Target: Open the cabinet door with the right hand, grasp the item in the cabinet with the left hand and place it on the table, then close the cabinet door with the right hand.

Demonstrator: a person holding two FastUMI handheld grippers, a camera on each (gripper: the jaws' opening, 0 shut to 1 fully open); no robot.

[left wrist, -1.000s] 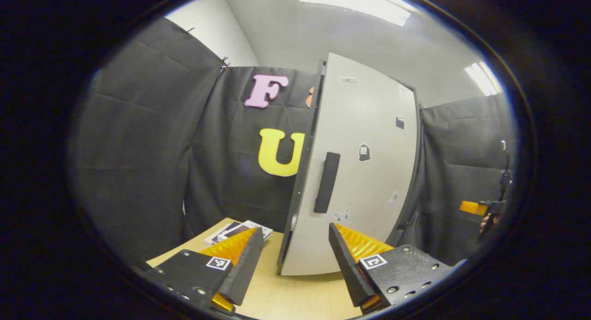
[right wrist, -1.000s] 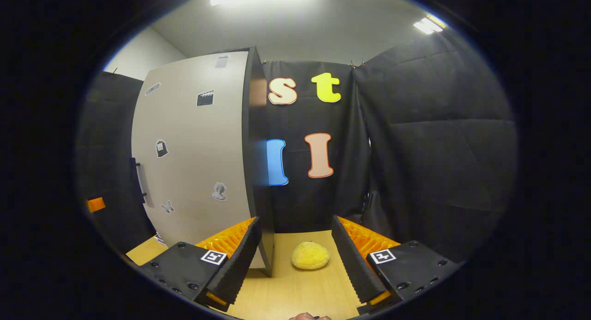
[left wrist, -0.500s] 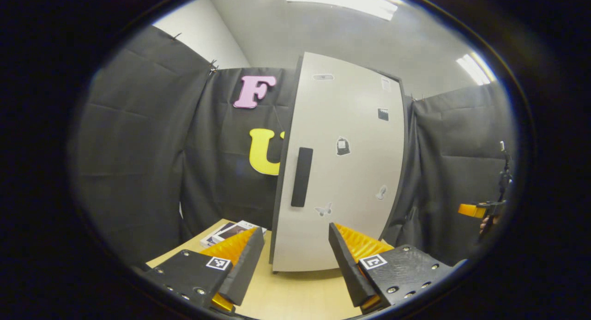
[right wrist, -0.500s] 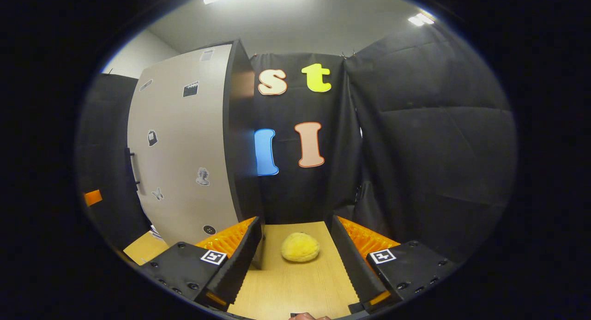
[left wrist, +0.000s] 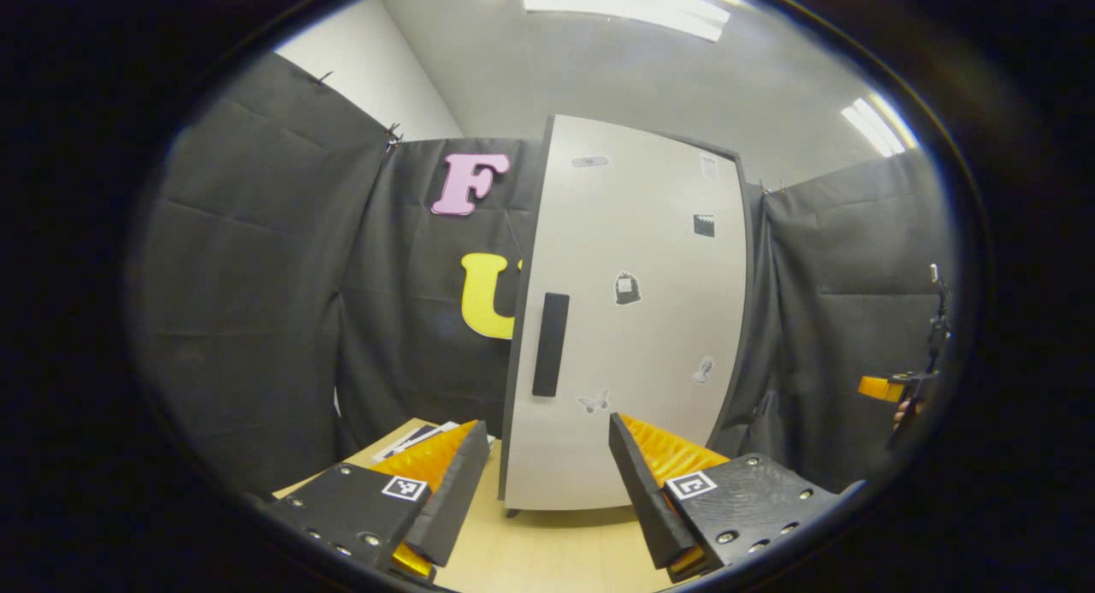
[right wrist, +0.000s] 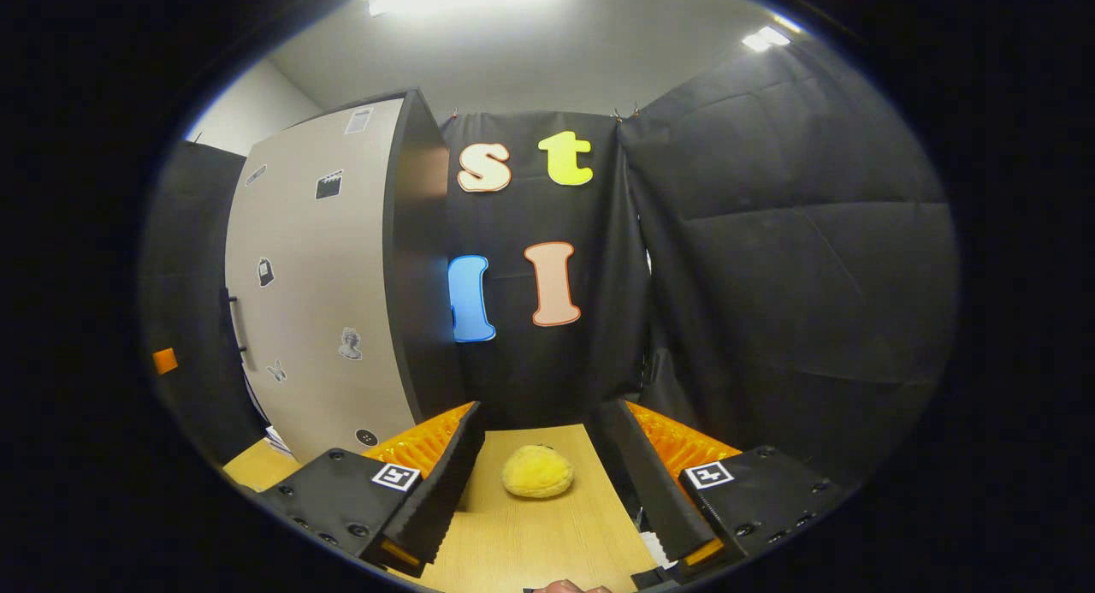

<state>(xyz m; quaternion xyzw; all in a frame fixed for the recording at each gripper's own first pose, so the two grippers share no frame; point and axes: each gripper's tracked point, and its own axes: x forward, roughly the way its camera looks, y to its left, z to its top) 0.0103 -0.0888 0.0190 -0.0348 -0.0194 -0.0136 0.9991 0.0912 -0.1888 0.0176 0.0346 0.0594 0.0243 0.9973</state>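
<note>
**Door looks shut, yellow thing is out on the tabletop**

The tall cabinet (left wrist: 633,319) stands on the wooden tabletop (left wrist: 547,559), and its pale door (left wrist: 650,259) looks flat against the dark frame. The long dark handle (left wrist: 550,343) sits near the door's left edge. Small stickers dot the door.

The left tool (left wrist: 543,482) hangs in front of the door with its two fingers wide apart and nothing between them. The right tool (right wrist: 543,473) is open too and holds nothing. It points past the cabinet's dark side (right wrist: 419,259), and the round, fuzzy yellow item (right wrist: 537,471) lies on the tabletop beyond its fingers, near the cabinet's corner, touched by neither tool.

I think the job is at its very end: the item is out and the door seems closed. To finish well, the right tool should check that the door is pushed all the way home, with a soft push near the handle side so the cabinet does not rock. Both tools should keep well away from the yellow item so it does not roll.

Some things are hard to tell. I cannot see whether a thin gap is left at the door's edge. The inside of the cabinet is hidden. Some flat cards or booklets (left wrist: 419,439) peek out behind the left tool's finger; I cannot make out what they are. At the far right of the left gripper view, a bit of the other tool and a hand (left wrist: 900,415) are cut off.
</note>
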